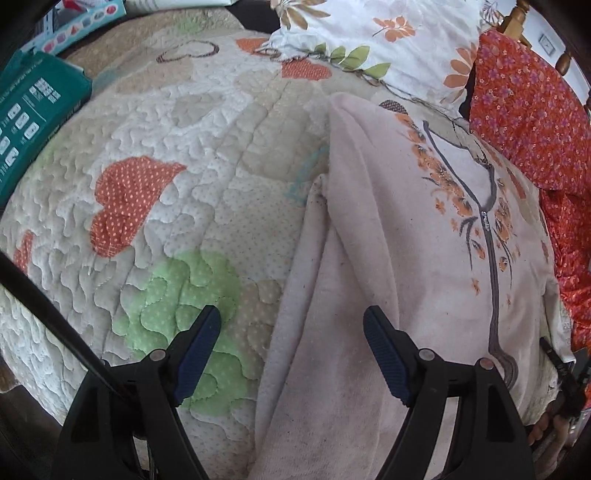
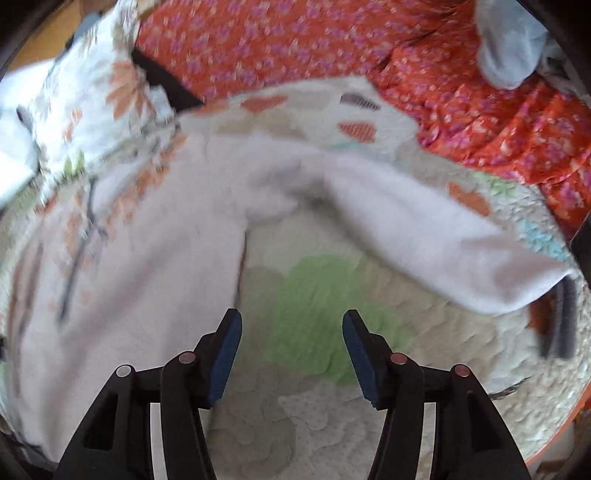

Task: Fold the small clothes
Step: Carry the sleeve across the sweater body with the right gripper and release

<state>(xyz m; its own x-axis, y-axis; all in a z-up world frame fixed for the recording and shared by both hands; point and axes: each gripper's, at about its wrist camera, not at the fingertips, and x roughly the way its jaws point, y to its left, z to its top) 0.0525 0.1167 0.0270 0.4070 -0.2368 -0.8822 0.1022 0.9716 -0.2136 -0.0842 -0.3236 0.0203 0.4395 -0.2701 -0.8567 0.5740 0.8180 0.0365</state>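
Observation:
A small pale pink zip-front garment point(image 1: 413, 236) with orange flower print lies on a quilted bedspread point(image 1: 155, 155). Its sleeve lies folded along the left side. My left gripper point(image 1: 291, 325) is open and empty, just above the garment's left edge near the hem. In the right wrist view the same garment point(image 2: 155, 236) fills the left half, with one sleeve point(image 2: 436, 236) stretched out to the right. My right gripper point(image 2: 291, 328) is open and empty over a green patch of the quilt point(image 2: 317, 295), between the body and that sleeve. This view is blurred.
An orange floral cloth point(image 1: 532, 122) lies right of the garment; it shows across the top of the right wrist view point(image 2: 332, 40). A white floral pillow point(image 1: 369, 33) sits at the back. A teal package point(image 1: 33, 107) lies at the far left.

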